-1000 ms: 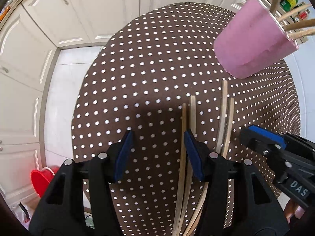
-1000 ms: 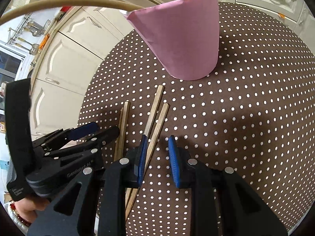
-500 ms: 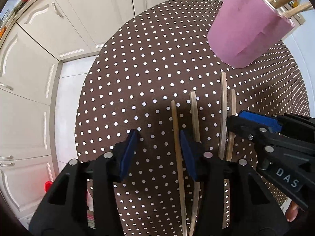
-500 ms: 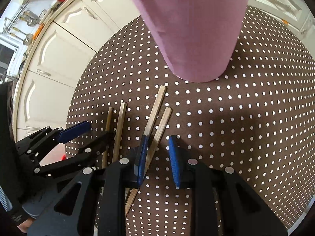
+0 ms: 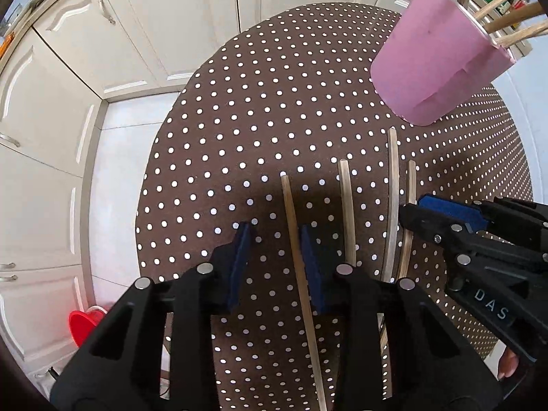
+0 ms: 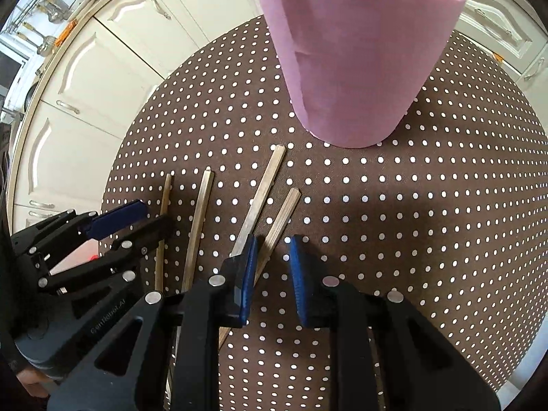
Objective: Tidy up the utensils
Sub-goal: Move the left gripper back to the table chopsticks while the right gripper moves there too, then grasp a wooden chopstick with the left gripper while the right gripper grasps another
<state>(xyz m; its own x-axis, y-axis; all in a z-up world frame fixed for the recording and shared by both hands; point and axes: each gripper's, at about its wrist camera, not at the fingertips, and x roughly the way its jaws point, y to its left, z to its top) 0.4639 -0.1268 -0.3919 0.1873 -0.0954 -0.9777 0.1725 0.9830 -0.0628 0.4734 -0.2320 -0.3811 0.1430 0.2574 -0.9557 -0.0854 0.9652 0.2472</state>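
Several thin wooden sticks lie side by side on a brown dotted round table point(image 5: 274, 109). My left gripper point(image 5: 275, 267) is open, its jaws either side of the leftmost stick point(image 5: 295, 233), close to the right pad. My right gripper point(image 6: 272, 284) is open, low over the table, with the rightmost stick point(image 6: 281, 219) just inside its left pad. A pink cup point(image 5: 435, 65) holding more sticks stands at the far right; it also shows in the right wrist view point(image 6: 352, 61). The right gripper shows in the left wrist view point(image 5: 445, 212), the left gripper in the right wrist view point(image 6: 120, 219).
White kitchen cabinets point(image 5: 144, 30) stand beyond the table. A red bucket point(image 5: 84, 322) sits on the floor to the left, below the table edge. The two middle sticks point(image 6: 200, 219) lie between my grippers.
My left gripper has shifted left, so the leftmost stick now lies between its jaws. The right gripper has moved closer to the cup. Both stay open.
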